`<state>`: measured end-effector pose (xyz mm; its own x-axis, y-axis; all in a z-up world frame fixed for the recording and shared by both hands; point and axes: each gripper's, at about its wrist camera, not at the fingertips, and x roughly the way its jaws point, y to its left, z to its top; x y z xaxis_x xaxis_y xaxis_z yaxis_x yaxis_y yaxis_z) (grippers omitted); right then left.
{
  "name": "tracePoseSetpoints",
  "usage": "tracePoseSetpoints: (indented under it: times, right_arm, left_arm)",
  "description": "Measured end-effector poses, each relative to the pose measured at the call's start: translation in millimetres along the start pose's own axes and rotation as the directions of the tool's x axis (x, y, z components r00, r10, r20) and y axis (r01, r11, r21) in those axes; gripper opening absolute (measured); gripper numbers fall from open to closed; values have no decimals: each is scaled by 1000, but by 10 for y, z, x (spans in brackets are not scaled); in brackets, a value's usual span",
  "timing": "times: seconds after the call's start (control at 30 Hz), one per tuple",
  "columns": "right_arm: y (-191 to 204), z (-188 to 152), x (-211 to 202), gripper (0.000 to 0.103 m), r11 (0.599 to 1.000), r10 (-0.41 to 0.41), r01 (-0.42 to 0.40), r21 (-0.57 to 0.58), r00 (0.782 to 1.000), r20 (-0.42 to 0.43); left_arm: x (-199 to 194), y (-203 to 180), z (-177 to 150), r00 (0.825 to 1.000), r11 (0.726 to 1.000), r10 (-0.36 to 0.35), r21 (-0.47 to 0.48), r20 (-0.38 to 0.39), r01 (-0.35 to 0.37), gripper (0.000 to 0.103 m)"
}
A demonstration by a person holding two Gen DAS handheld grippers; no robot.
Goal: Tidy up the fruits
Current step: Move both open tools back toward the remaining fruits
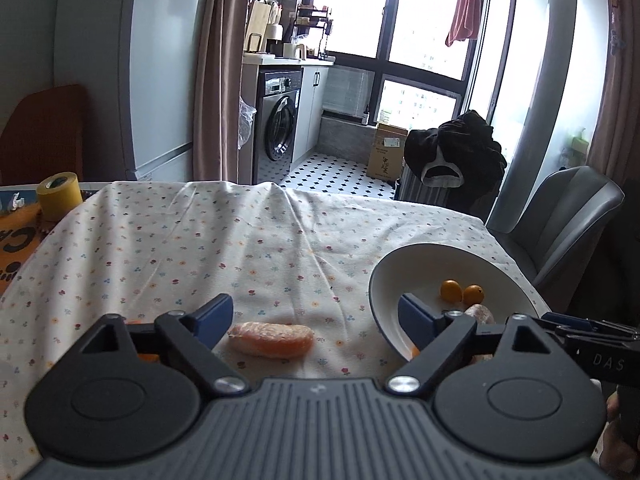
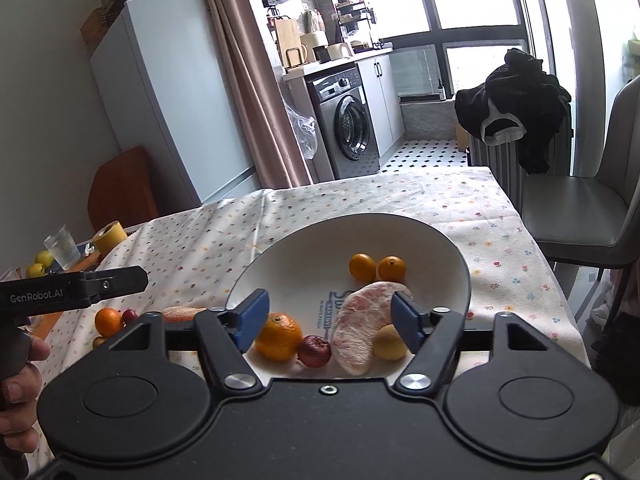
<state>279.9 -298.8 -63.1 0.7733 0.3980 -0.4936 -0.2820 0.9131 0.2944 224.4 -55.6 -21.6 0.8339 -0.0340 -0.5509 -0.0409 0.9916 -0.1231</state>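
My left gripper (image 1: 316,314) hangs low over the floral tablecloth (image 1: 240,240) with its blue fingers (image 1: 214,314) spread wide and nothing between them; a peeled pomelo segment (image 1: 272,338) lies on the cloth just ahead, inside the gap but touching neither pad. To its right sits the white bowl (image 1: 400,268), and from this side I make out two kumquats (image 1: 462,291) in it.

My right gripper (image 2: 326,316) is poised over the bowl's near rim, fingers likewise apart and empty. Through its camera I see inside the bowl a larger pomelo segment (image 2: 362,330), a mandarin (image 2: 279,336), a small dark red fruit (image 2: 315,351), possibly a jujube, though it is too small to be sure, and a yellowish fruit (image 2: 390,344) partly hidden behind the right finger. The pomelo piece leans against that yellow fruit.

On the cloth left of the bowl, another orange fruit (image 2: 107,322) rests beside a small red one (image 2: 129,316). A roll of yellow tape (image 1: 59,195) stands at the far left table edge.
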Motion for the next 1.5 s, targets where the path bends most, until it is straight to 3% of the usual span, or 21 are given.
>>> tracePoseSetpoints:
  times: [0.37,0.53,1.5]
  right_arm:
    - [292,3,-65,102,999,-5,5,-43,1000,13]
    - [442,-10,-30,103,998,14,-15,-55,1000,-2]
    - [1061,-48,195,103,986,102,-105,-128,994,-30]
  left_arm:
    - [-216,278,-50,997,997,77,-25,19,-77,94]
    - [-296,444,-57,993,993,113,-44,14,-112,94]
    - [-555,1244,-235,986,970,170,-178,3,-166,94]
